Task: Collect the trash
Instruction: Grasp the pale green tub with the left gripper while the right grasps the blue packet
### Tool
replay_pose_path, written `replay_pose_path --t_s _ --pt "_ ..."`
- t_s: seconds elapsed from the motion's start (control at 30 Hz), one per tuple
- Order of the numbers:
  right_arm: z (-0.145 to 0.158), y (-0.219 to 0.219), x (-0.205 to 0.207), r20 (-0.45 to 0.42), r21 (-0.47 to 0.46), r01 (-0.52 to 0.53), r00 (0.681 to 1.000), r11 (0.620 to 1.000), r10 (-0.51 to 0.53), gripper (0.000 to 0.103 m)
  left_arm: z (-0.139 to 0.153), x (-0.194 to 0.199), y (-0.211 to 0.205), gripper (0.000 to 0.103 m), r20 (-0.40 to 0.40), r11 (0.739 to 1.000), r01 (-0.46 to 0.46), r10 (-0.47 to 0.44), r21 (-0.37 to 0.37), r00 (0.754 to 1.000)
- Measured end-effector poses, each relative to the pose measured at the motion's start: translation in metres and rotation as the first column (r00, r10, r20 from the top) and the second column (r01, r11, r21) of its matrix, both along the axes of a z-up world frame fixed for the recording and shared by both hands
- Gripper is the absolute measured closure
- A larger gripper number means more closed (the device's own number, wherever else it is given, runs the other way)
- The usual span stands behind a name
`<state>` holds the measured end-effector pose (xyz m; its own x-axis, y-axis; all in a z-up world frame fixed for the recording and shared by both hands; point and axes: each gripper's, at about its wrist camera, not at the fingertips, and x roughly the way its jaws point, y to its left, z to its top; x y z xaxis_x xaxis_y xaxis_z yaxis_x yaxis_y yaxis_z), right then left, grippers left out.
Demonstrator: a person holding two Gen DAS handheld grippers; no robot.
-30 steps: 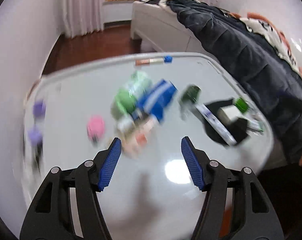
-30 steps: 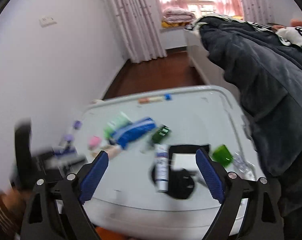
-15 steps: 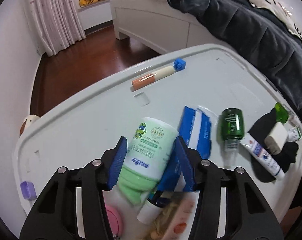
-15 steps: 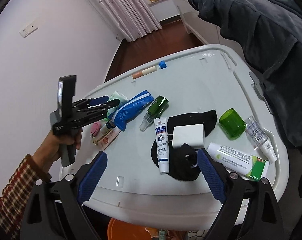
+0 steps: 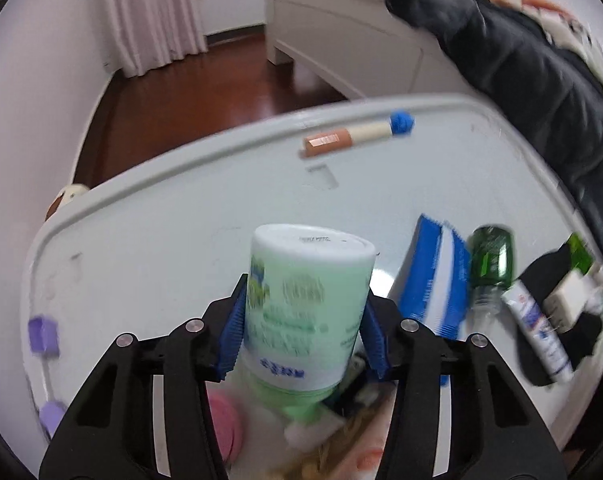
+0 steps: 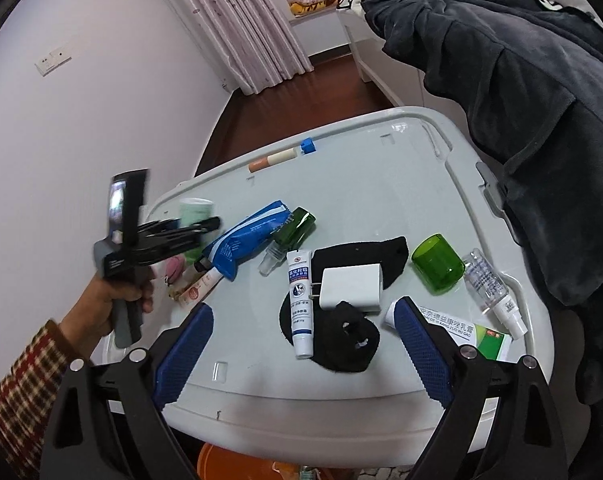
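Bedroom with dark red wooden floor, pale pink pleated curtains, a white bed frame carrying a dark grey fleecy blanket [image 6: 501, 80]. The surface is a smooth, glossy pale grey plastic lid with a raised rim [image 6: 381, 184], rounded at the corners.

Left gripper [image 5: 301, 320], black frame with ribbed blue pads, is clamping a pale green soft plastic tube with a broad white flat end [image 5: 301, 300]; both pads are pressing its sides and the tube is standing tilted above the clutter at the surface's left edge. A hand [image 6: 105, 300] in a red-and-cream checked sleeve is holding this gripper.

Right gripper [image 6: 301, 360] is hanging spread wide over the near edge, nothing between its pads.

Lying on the surface:
- flat blue-and-white crinkled foil pouch [image 6: 245, 240], beside the green tube
- small dark green glass-like bottle with clear neck [image 6: 289, 232], on its side
- white squeeze tube with blue print [image 6: 299, 300], partly on a black knitted sock [image 6: 353, 344]
- white rectangular charger block [image 6: 349, 286], resting on the sock
- translucent green cup-shaped cap [image 6: 437, 264], mouth up; contents cannot be told
- clear small spray bottle with white nozzle [image 6: 489, 288]
- white-and-green cardboard box [image 6: 461, 328]
- tan-and-cream stick with a blue cap [image 6: 281, 156], near the far rim
- round pink item [image 5: 225, 424], blurred.
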<state>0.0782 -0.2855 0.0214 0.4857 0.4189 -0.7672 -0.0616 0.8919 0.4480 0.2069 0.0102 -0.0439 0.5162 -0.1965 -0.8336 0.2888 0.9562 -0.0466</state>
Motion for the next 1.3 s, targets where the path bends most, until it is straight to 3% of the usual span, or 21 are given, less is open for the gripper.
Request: replay_pose_path --t_s 0.17,0.33,0.5,0.7,0.83,0.9,1.0,1.1,1.2,1.27,1.3 --pt "-0.005 -0.001 0.003 -0.004 -0.02 0.015 1.0 1.0 -0.015 0.013 0.044 -0.046 0.016 0.056 0.075 0.994 -0.092 0.096 -0.056 0.993" --pt "-0.013 0.006 0.009 -0.013 -0.049 0.026 1.0 0.998 -0.027 0.013 0.073 -0.104 0.02 0.056 0.105 0.976 -0.147 0.166 -0.163 0.981" --pt "-0.022 0.033 0.021 -0.022 -0.05 -0.003 1.0 0.999 0.002 0.013 0.07 -0.14 0.016 0.056 0.096 0.962 -0.147 0.173 -0.228 0.98" --pt "-0.025 0.097 0.047 -0.006 -0.067 -0.124 0.992 0.99 0.124 0.013 0.055 -0.152 0.015 0.056 0.065 0.972 -0.096 0.113 -0.216 0.992" --pt "-0.048 0.128 0.092 -0.105 0.036 -0.105 0.989 0.994 0.109 0.013 0.057 -0.155 0.021 0.056 0.074 0.971 -0.093 0.112 -0.222 0.991" --pt "-0.065 0.135 0.117 -0.201 0.111 -0.041 0.978 0.993 0.063 0.013 0.059 -0.155 0.025 0.056 0.08 0.967 -0.099 0.12 -0.233 0.99" --pt "-0.083 0.136 0.143 -0.315 0.117 0.06 0.949 0.991 -0.021 0.013 0.061 -0.156 0.029 0.056 0.086 0.965 -0.1 0.124 -0.242 0.989" --pt "-0.092 0.144 0.158 -0.367 0.053 0.08 0.928 0.995 -0.055 0.013 0.065 -0.157 0.031 0.056 0.099 0.963 -0.09 0.119 -0.254 0.988" --pt "-0.091 0.162 0.169 -0.343 -0.088 0.04 0.937 0.995 -0.068 0.015 0.069 -0.158 0.032 0.056 0.109 0.96 -0.083 0.115 -0.267 0.987" --pt "-0.091 0.18 0.173 -0.305 -0.205 -0.026 0.952 0.978 -0.038 0.04 0.069 -0.158 0.033 0.056 0.109 0.958 -0.08 0.113 -0.274 0.988" --pt "-0.093 0.189 0.173 -0.293 -0.244 -0.072 0.956 0.967 -0.003 0.044 0.07 -0.158 0.034 0.056 0.109 0.958 -0.082 0.116 -0.276 0.987"
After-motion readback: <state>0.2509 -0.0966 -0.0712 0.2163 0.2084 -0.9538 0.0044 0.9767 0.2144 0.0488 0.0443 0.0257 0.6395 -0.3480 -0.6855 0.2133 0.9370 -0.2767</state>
